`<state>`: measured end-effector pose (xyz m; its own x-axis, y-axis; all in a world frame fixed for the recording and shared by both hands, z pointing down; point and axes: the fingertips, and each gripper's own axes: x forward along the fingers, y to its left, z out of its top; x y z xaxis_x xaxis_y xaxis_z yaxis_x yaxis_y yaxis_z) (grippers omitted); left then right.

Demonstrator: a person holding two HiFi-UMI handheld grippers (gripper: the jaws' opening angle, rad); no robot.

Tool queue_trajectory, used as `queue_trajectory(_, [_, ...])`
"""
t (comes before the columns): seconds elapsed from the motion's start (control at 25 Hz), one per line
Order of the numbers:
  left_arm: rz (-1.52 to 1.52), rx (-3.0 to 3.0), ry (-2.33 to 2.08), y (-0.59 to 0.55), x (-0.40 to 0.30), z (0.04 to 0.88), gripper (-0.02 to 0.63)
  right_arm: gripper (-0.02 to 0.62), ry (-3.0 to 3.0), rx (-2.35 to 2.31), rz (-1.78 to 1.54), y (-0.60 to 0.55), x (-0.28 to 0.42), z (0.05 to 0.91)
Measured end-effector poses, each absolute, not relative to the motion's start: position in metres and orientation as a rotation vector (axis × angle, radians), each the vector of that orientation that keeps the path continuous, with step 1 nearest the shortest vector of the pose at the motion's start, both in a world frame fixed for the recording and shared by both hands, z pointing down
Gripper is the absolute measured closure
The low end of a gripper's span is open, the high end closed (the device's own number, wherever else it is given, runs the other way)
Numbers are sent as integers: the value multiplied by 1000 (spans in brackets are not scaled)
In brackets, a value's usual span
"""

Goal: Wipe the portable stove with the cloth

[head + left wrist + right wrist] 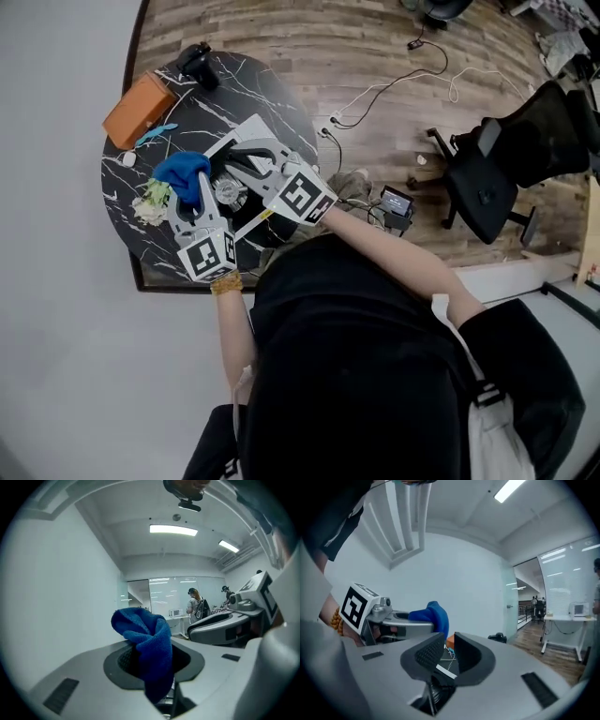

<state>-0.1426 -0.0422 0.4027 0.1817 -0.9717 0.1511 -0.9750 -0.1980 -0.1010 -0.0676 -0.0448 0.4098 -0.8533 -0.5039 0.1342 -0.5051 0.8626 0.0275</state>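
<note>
My left gripper [192, 192] is shut on a blue cloth [183, 173], which bunches up out of its jaws [147, 639]. In its own view the left gripper [150, 663] points level across the room. My right gripper [230, 155] hangs beside it over the round black table [127, 178]; in its own view, the right gripper [447, 651] has a narrow gap between the pads and nothing in it. Between the two grippers shows a round metal burner [230, 192] of the dark stove, which they mostly hide. The right gripper view also catches the left gripper [393, 620] and cloth [433, 613].
An orange box [139, 108], a black device [197, 64], a small light-blue item [155, 134] and a white crumpled bunch [152, 202] lie on the table. A black office chair [506, 169] and cables [375, 94] are on the wooden floor to the right. A wall runs along the left.
</note>
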Motion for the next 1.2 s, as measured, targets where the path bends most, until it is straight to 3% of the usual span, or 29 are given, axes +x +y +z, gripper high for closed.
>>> queue_trajectory(0.24, [293, 2357, -1996, -31, -125, 422, 492, 584, -2799, 873, -17, -37, -52, 417])
queue_trajectory(1.2, [375, 2328, -1843, -13, -100, 466, 492, 588, -2803, 783, 64, -27, -49, 445])
